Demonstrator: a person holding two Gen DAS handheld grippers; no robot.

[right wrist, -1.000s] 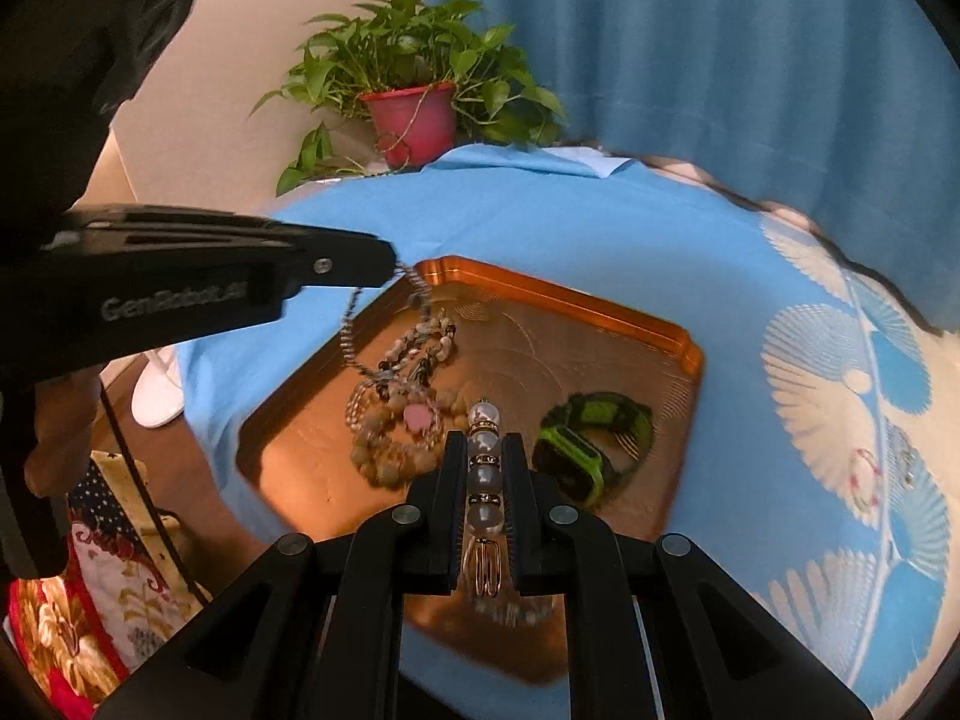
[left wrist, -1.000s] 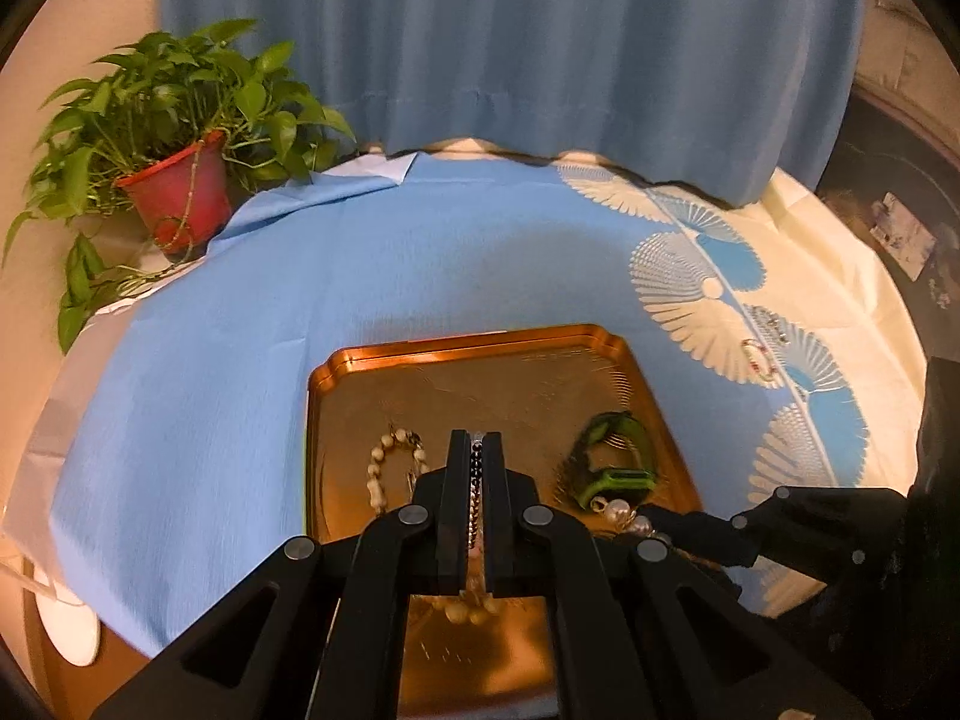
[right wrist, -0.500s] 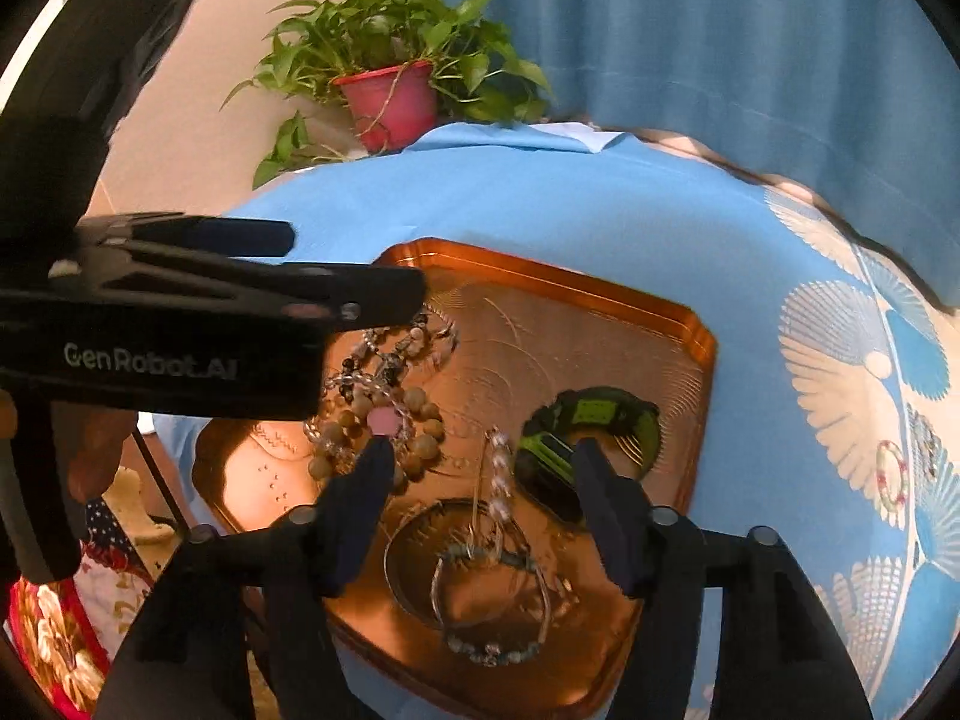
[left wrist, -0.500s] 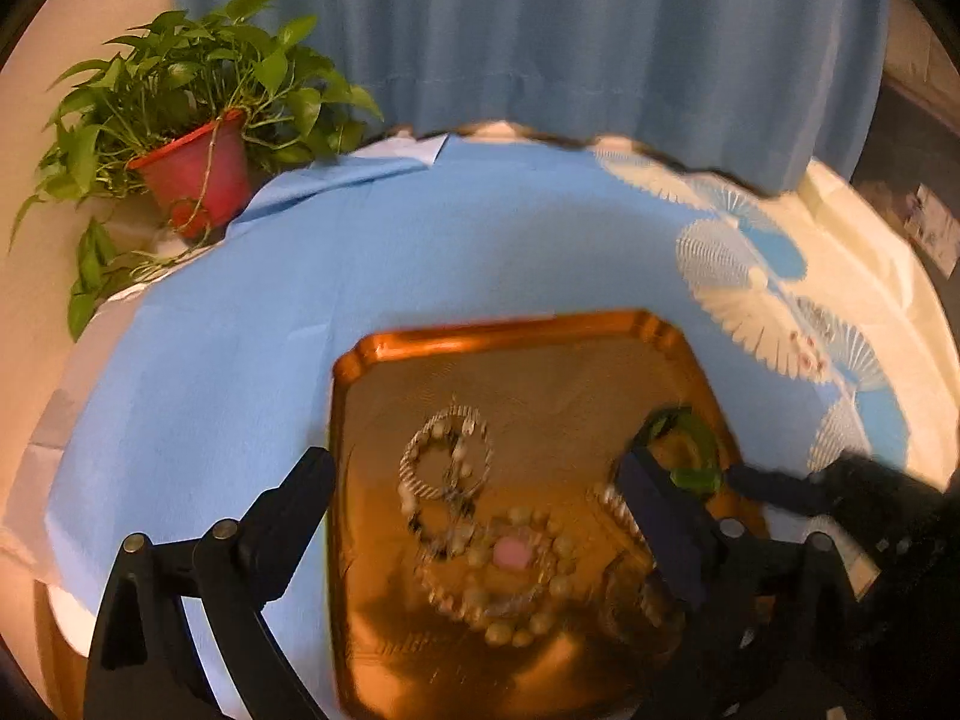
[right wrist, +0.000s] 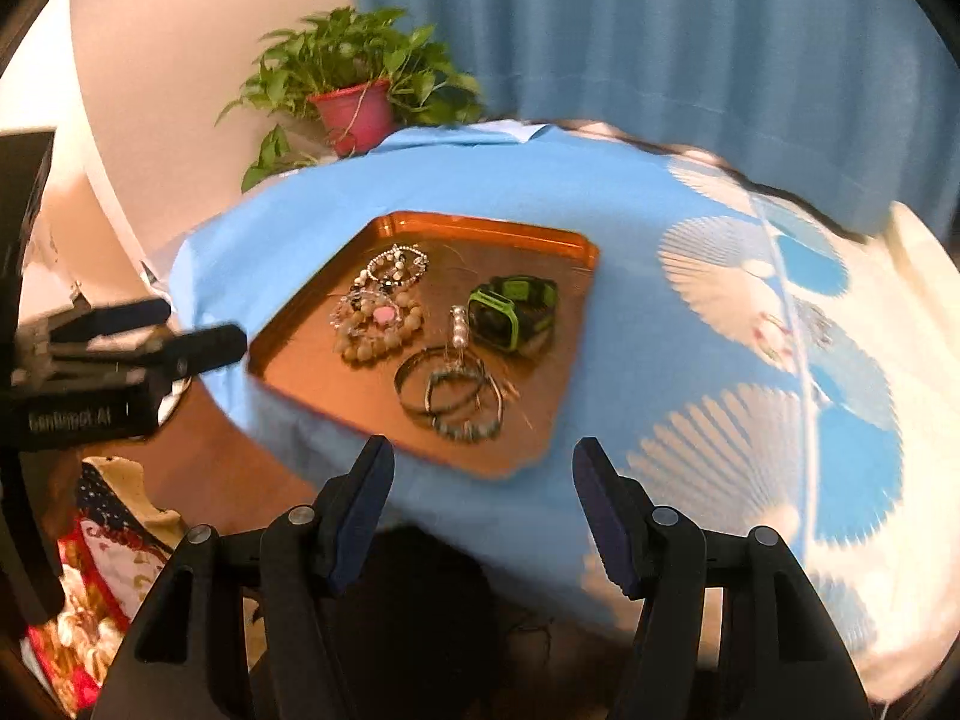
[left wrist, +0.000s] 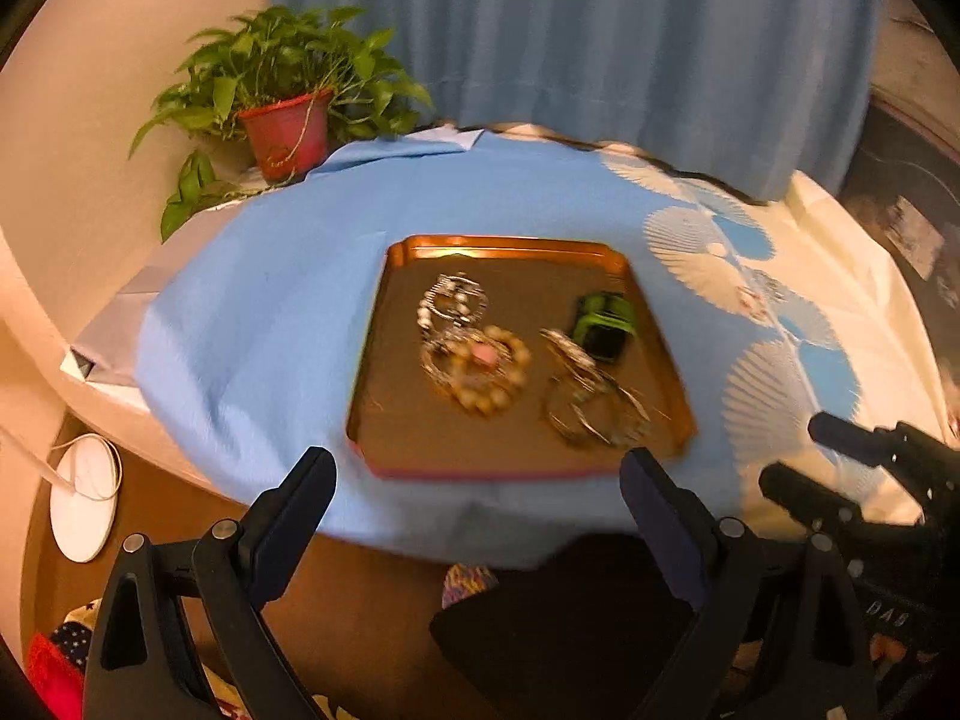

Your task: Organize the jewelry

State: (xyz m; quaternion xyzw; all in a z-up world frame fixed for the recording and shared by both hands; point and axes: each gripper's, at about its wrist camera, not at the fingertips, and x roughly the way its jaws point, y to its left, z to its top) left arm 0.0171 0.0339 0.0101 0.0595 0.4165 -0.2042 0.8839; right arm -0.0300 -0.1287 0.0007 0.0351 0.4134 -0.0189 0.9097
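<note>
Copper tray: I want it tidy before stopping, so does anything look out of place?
Mostly tidy. The copper tray overhangs the table's near edge, and small trinkets lie loose on the patterned cloth.

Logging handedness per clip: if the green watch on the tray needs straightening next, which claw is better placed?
Probably the right. The green watch lies on the copper tray's right side, nearer the right claw, which is open and empty. The left claw, also open, sits off the tray's left corner and would cross the beaded bracelets.

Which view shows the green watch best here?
The right wrist view: the green watch is sharper there, face and strap distinct on the copper tray. The left wrist view shows it smaller and motion-blurred.
</note>
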